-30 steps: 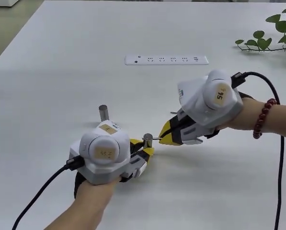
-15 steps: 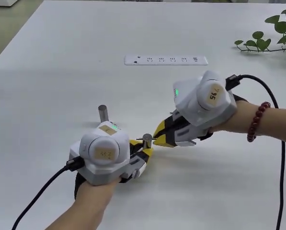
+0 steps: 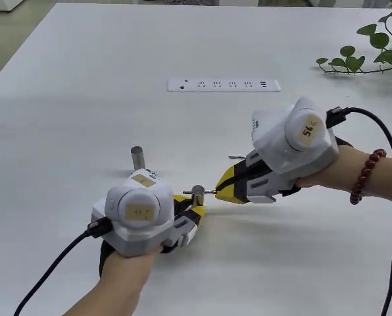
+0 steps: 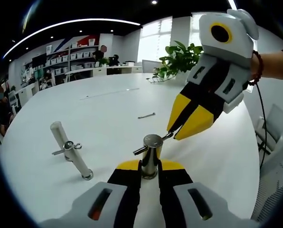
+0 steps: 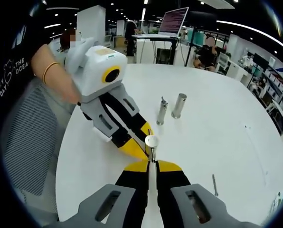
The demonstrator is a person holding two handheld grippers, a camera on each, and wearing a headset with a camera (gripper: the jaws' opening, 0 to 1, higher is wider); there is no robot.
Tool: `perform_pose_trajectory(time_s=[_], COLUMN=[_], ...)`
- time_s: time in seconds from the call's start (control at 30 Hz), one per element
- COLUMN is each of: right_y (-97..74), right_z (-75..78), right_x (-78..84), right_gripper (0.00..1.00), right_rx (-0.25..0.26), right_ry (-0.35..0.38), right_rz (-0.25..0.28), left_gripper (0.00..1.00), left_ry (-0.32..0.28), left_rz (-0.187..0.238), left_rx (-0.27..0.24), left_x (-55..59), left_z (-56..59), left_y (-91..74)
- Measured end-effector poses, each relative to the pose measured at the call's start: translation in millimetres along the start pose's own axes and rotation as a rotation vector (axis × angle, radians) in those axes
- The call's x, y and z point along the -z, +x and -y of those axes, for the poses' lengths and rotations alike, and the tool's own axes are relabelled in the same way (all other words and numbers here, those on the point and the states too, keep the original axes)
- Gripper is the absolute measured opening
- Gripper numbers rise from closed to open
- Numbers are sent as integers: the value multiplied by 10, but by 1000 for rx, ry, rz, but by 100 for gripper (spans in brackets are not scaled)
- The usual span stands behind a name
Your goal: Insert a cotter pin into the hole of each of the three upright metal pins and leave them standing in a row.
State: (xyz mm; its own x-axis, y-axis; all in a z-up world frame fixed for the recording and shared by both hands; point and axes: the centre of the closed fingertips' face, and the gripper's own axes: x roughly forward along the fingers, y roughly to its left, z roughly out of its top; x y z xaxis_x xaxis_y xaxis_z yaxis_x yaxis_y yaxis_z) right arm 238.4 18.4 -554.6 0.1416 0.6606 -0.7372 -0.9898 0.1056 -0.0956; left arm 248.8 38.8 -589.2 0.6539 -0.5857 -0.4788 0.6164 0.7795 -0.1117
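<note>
My left gripper (image 3: 194,212) (image 4: 151,167) is shut on the base of an upright metal pin (image 3: 197,195) (image 4: 152,148) (image 5: 151,141). From the right, my right gripper (image 3: 221,191) (image 5: 152,164) is shut on a thin cotter pin (image 3: 210,192) (image 5: 152,153) whose tip sits in that pin's hole. The cotter pin's end sticks out on the far side in the left gripper view. Two more metal pins stand behind: a bare one (image 3: 137,158) (image 5: 179,105) and one with a cotter pin through it (image 4: 75,153) (image 5: 162,111).
A loose cotter pin (image 3: 237,157) (image 4: 146,115) (image 5: 214,184) lies on the white table (image 3: 71,99) behind the right gripper. A white power strip (image 3: 223,85) lies further back, and a leafy plant (image 3: 370,49) reaches in at the far right edge.
My right gripper pushed left toward the held pin with the cotter pin, then drew back slightly to the right. The left gripper and its pin stayed put.
</note>
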Motion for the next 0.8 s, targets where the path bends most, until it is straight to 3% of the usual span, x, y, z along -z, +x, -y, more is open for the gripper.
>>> perform_pose_trajectory(time_s=[0.8], right_y=[133], right_z=[-10], right_x=[-85], right_gripper=[0], right_rx=[1], right_ry=[-41], right_rz=[-2], left_gripper=[11], left_ry=[-18], left_rz=[-5], left_rx=[-8], left_x=[20], left_z=[-9], left_y=[-8])
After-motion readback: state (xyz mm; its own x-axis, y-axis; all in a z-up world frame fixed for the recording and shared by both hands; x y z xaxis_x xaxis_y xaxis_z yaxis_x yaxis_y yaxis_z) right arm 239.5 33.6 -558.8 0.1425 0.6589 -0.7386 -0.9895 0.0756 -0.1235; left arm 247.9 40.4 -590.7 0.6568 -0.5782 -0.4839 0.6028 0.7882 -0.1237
